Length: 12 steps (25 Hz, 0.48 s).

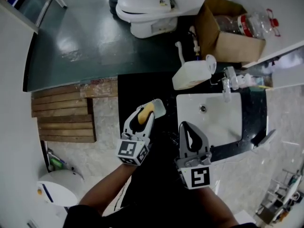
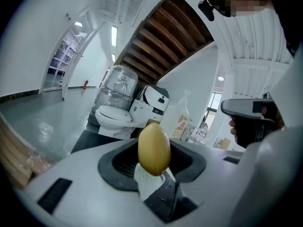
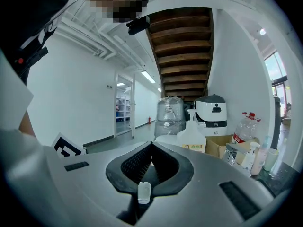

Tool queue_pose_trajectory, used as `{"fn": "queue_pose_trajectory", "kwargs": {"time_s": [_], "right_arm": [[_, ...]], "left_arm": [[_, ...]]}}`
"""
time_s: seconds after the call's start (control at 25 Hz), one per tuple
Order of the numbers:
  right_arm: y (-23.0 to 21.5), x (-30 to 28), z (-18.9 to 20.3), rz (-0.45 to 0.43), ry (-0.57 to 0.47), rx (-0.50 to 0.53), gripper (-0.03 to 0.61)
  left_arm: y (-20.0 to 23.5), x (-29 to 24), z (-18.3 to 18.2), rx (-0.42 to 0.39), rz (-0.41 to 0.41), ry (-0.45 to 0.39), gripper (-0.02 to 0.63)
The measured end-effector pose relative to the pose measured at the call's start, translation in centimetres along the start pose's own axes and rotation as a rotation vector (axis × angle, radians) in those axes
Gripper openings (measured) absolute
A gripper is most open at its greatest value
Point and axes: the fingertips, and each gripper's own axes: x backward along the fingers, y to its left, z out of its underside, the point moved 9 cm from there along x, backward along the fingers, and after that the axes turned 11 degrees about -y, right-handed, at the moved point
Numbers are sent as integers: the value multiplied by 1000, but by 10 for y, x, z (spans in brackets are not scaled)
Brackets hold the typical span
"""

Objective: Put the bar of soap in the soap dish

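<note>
The left gripper clamps the soap just beside the dish. Setting it in and letting go remain. Right of the dish, the right gripper is closed, empty.

White toilet on dark green floor; wooden slats left; white sink right.

Bar of soap yellow. Left gripper, right gripper grey, black-white square markers. Sink white, counter black. Toilet at top white, cardboard box brown, floor dark green.
</note>
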Motion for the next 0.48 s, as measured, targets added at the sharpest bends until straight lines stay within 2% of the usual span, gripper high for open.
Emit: {"fn": "queue_pose_trajectory", "kwargs": {"time_s": [0.48], "right_arm": [[-3,5,6,12,11,4,6]], "left_arm": [[-1,-15,17,22,4,44,155]]}}
